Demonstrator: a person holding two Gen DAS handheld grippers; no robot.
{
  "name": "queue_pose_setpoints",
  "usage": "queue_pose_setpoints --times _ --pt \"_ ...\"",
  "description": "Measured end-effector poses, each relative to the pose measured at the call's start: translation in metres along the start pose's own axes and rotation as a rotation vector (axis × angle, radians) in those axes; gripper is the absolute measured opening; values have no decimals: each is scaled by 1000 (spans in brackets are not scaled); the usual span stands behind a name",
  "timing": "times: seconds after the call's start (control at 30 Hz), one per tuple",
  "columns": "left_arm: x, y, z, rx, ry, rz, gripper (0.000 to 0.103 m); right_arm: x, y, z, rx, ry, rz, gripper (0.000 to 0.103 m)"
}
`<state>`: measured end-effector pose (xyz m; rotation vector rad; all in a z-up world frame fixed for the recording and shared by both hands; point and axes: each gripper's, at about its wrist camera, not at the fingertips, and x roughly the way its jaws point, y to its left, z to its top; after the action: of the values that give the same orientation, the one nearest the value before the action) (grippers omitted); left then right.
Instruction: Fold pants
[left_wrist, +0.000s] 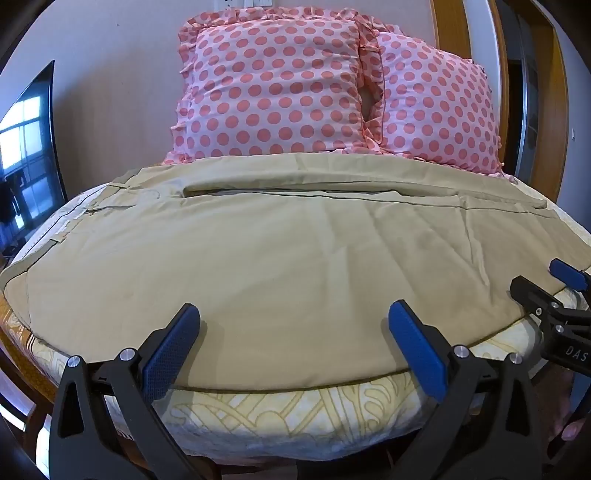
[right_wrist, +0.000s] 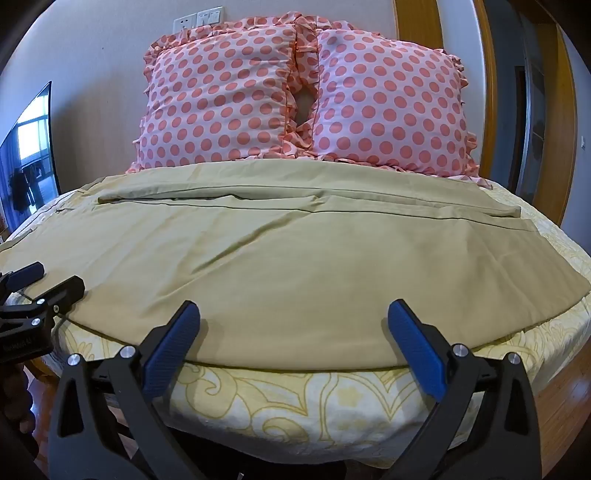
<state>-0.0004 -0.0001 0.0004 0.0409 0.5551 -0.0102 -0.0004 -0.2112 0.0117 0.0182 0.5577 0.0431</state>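
1. Pants (left_wrist: 288, 251) spread flat across the bed (left_wrist: 295, 410), lengthwise along its near edge, waistband toward the left edge, leg ends toward the right; one leg along the near edge, the other just behind it near the pillows (left_wrist: 280, 88) at the head.
2. Left tongs (left_wrist: 293, 347) wide open, gripping nothing, poised at the near edge over the seat end of the near leg; blue pads apparently just above or barely touching the cloth, contact not certain.
3. Right tongs (right_wrist: 293, 343) likewise wide open and empty, at the same near edge further toward the cuffs; also seen at the right margin of the left view.
4. Judged stage: laying out and smoothing done, apart from a few shallow creases; no fold yet evident; legs seemingly side by side rather than stacked, though the far leg shows a long ridge, possibly only a seam.
5. Left to do, by judgement: pinch the near hem at both points; carry the near leg over onto the far one; then fold crosswise, cuffs to waistband.
6. Risk: thin cloth bunching or the bed sheet caught with it.
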Motion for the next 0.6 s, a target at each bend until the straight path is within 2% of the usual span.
queue_pose_setpoints --times 0.6 --pt "0 0 0 -3 -5 0 102 -1 0 0 1 -1 1 101"
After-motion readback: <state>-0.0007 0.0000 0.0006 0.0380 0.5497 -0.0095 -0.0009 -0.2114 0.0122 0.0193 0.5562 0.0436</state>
